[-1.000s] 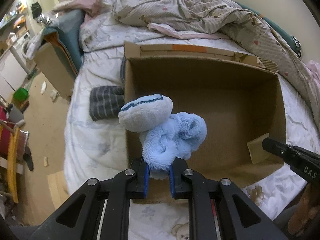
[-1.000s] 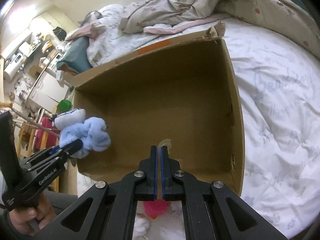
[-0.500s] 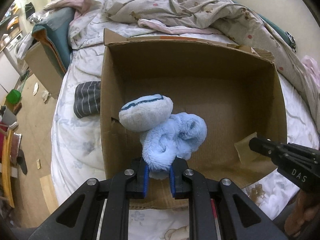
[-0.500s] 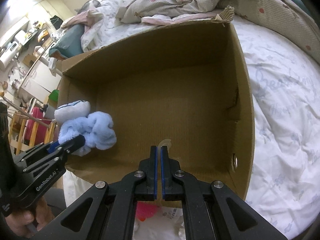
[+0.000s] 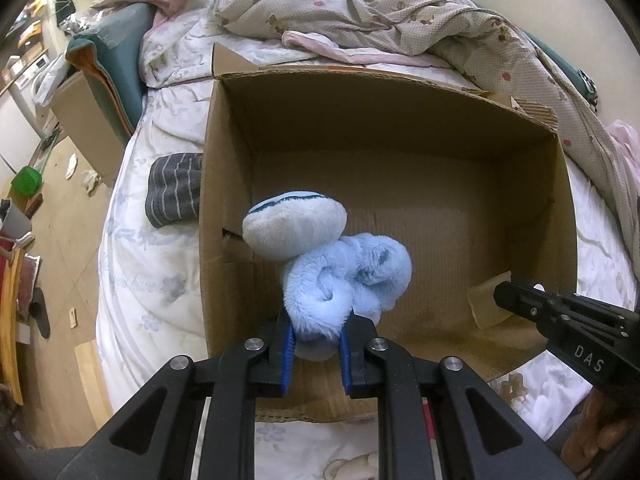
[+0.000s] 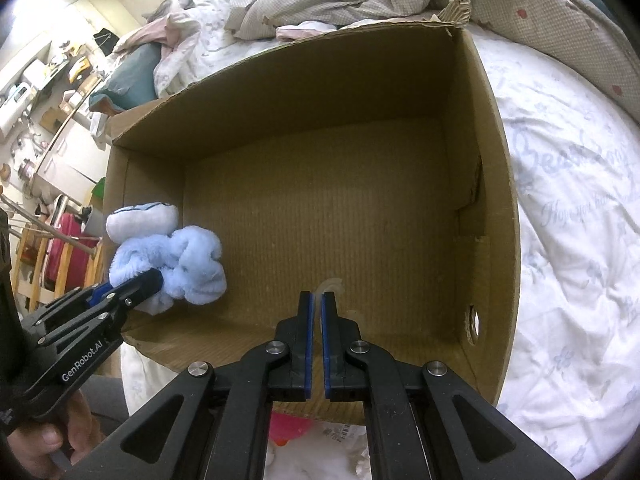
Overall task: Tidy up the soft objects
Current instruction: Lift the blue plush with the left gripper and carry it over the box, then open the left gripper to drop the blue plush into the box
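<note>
I see the bed (image 5: 136, 264) filling most of both views, its white printed sheet rumpled and a patterned quilt (image 5: 400, 16) heaped along the far side. On the sheet sits my open cardboard box (image 5: 560, 208), top flaps out and its brown floor bare apart from a small pale scrap near one wall. Just outside the box's left wall, touching or nearly touching it, lies a folded grey striped cloth (image 5: 174, 188). My left hand-held gripper (image 5: 316, 350) is clamped on the lower end of a light blue plush toy (image 5: 344, 280), the blue pads pressed into the fur on either side; the toy's paler, rounded head with a dark blue line points up and away from me. From the left wrist camera the toy hangs over the near left part of the box, and from the right wrist camera it sits level with the box's left wall, above the rim; I cannot tell whether it touches the cardboard. My right hand-held gripper (image 6: 316, 342) holds nothing, its two pads almost together with only a thin slit between them, poised over the near wall of the box. Below that gripper, on the sheet, I can make out a bit of something pink (image 6: 289, 429).
</note>
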Available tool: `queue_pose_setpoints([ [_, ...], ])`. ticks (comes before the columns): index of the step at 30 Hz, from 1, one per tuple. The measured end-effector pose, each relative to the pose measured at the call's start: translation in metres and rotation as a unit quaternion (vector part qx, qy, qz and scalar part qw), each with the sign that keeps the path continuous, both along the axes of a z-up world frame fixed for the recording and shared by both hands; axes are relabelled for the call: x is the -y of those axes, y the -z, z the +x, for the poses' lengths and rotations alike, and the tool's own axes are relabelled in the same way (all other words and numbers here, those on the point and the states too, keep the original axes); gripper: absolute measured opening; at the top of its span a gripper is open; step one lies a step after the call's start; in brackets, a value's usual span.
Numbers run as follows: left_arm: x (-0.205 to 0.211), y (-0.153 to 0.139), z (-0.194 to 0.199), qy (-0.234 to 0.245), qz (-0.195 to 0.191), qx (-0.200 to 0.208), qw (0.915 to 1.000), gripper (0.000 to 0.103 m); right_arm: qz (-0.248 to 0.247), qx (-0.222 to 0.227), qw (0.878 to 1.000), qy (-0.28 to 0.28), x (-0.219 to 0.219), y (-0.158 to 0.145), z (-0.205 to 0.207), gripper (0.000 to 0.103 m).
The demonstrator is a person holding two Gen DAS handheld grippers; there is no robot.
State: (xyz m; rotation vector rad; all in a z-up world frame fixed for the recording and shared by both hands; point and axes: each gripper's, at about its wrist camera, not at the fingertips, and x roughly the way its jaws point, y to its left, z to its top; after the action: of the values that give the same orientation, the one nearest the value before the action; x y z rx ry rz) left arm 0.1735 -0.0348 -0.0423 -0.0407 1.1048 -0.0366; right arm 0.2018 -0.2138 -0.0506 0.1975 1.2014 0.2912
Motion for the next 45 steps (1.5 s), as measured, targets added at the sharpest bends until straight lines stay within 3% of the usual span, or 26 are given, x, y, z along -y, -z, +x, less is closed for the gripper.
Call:
queue_pose_setpoints([
  [14, 0.001, -0.008, -0.002, 0.000, 0.006, 0.015, 0.9999, 0.028, -0.002, 0.007, 1.000, 0.011, 0.008, -0.003, -0.002, 0.005],
  [16, 0.001, -0.011, -0.004, 0.002, 0.008, 0.020, 0.9998, 0.038, -0.003, 0.010, 1.000, 0.011, 0.007, -0.004, -0.002, 0.006],
  [18, 0.000, -0.014, -0.005, 0.001, 0.005, 0.028, 0.9996, 0.056, -0.003, 0.016, 1.000, 0.012, 0.010, -0.007, -0.002, 0.008],
  [20, -0.001, -0.017, -0.005, -0.004, 0.006, 0.035, 0.9994, 0.062, 0.000, 0.021, 1.000, 0.022, 0.015, -0.010, -0.002, 0.017],
  [24, 0.000, -0.021, -0.005, -0.005, 0.003, 0.038, 0.9993, 0.063, -0.002, 0.040, 0.998, 0.044, 0.022, -0.018, -0.004, 0.078],
  [27, -0.001, -0.024, -0.007, -0.004, 0.002, 0.044, 0.9990, 0.063, -0.021, 0.054, 0.997, 0.042, 0.021, -0.024, -0.005, 0.078],
  [45, -0.019, -0.051, -0.054, -0.022, 0.015, 0.059, 0.9979, 0.063, -0.022, 0.071, 0.997, 0.036, 0.022, -0.042, -0.029, 0.078],
])
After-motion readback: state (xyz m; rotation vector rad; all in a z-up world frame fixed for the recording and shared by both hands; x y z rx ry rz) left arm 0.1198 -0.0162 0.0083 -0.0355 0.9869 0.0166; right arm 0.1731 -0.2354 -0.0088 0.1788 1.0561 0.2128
